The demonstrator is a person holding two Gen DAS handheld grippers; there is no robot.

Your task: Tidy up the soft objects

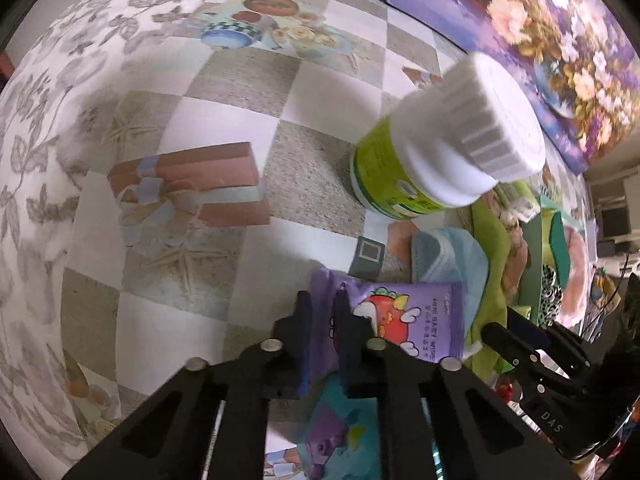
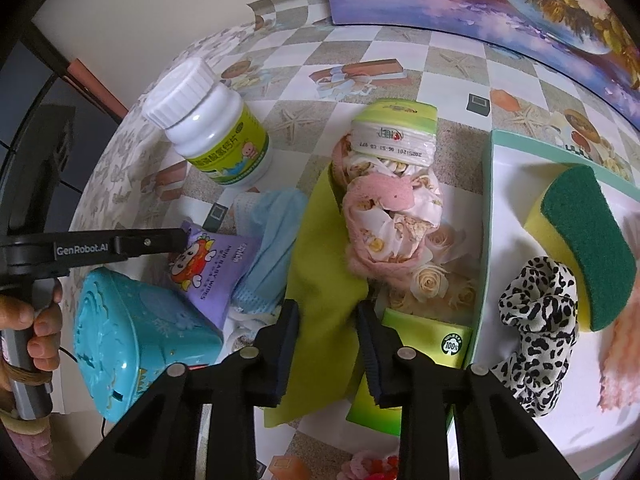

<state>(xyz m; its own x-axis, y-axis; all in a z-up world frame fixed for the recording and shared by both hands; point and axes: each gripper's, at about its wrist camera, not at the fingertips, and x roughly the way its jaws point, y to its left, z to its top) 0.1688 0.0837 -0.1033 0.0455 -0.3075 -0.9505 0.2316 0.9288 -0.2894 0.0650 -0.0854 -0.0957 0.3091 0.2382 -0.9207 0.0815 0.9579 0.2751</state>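
Left jaws pinched on wipes pack, right jaws around green cloth.

My left wrist view shows the left gripper [image 1: 322,312] clamped tight on the purple wipes pack [image 1: 404,320], its long axis running away and to the right; only my right wrist view shows the teal tray [image 2: 486,216] with sponge [image 2: 588,240] and scrunchie [image 2: 536,312]. Right gripper [image 2: 326,332] is partly closed around the green cloth [image 2: 320,264] on the desk [image 2: 400,48]; pad contact I can't tell.
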